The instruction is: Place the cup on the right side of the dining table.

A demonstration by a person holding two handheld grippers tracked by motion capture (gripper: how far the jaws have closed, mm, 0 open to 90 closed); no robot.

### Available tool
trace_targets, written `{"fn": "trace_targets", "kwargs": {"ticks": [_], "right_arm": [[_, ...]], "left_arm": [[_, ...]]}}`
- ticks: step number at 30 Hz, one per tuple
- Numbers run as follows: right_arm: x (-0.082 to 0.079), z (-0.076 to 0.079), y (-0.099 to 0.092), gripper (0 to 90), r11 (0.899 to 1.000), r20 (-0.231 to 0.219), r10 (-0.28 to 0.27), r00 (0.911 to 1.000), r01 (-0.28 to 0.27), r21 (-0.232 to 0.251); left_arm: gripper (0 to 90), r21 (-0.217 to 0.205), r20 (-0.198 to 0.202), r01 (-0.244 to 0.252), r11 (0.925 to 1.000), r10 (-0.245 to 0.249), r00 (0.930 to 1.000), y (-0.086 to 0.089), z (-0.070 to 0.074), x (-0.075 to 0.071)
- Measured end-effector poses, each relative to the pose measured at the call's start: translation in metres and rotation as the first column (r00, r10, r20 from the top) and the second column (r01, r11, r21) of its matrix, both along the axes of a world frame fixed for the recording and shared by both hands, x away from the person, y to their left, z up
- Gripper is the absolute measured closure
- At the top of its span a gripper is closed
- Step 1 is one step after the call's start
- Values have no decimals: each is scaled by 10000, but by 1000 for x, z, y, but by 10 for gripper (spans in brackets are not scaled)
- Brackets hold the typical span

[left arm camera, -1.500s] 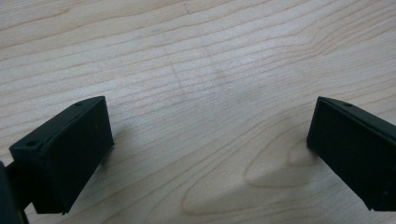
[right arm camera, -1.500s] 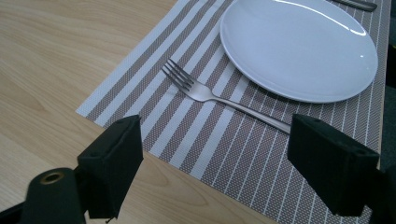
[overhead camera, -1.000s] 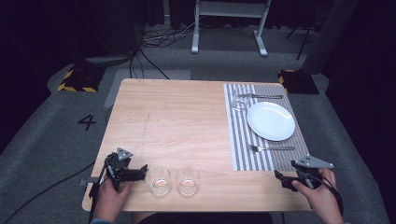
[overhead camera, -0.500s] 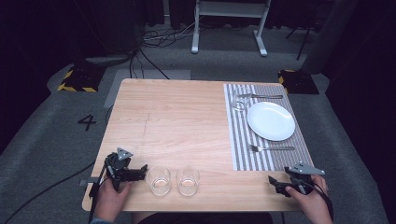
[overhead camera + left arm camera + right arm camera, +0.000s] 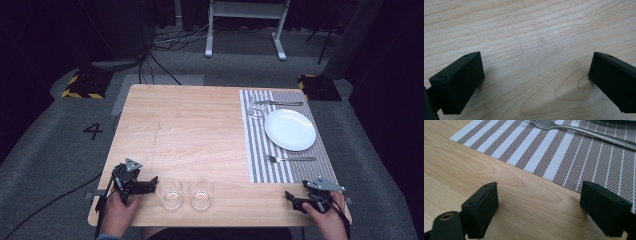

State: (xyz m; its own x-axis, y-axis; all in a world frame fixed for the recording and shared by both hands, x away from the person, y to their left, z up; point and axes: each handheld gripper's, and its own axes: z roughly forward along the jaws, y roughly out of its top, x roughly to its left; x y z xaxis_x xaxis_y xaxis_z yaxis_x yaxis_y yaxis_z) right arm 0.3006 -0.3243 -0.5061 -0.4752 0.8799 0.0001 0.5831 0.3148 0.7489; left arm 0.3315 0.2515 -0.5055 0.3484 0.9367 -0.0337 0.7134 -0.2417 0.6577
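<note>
Right claw drew back toward the near edge of the desk; the left one stayed put.

Since the earlier frames we had pulled our right claw (image 5: 292, 199) nearer to us — it sat low on the bare wood just off the striped placemat (image 5: 260, 150), its jaws spread wide with nothing between them, the fork (image 5: 584, 135) lying ahead on the mat. Our left claw (image 5: 150, 184) rested at the near left, pointed sideways at the first glass (image 5: 170, 192) and just short of it — released too, its jaws gaping over bare desk (image 5: 529, 50). The second glass (image 5: 201, 194) stood just beside the first. One place was already laid with a plate (image 5: 290, 129); by our judgement the two glasses were untouched, so the real work was yet to begin.
</note>
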Motion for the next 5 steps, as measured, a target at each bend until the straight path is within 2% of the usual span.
{"fn": "trace_targets", "kwargs": {"ticks": [5], "right_arm": [[-5, -3, 1, 154, 9995, 253, -286, 9993, 282, 159]], "left_arm": [[5, 0, 2, -1, 10000, 1, 10000, 0, 0, 0]]}}
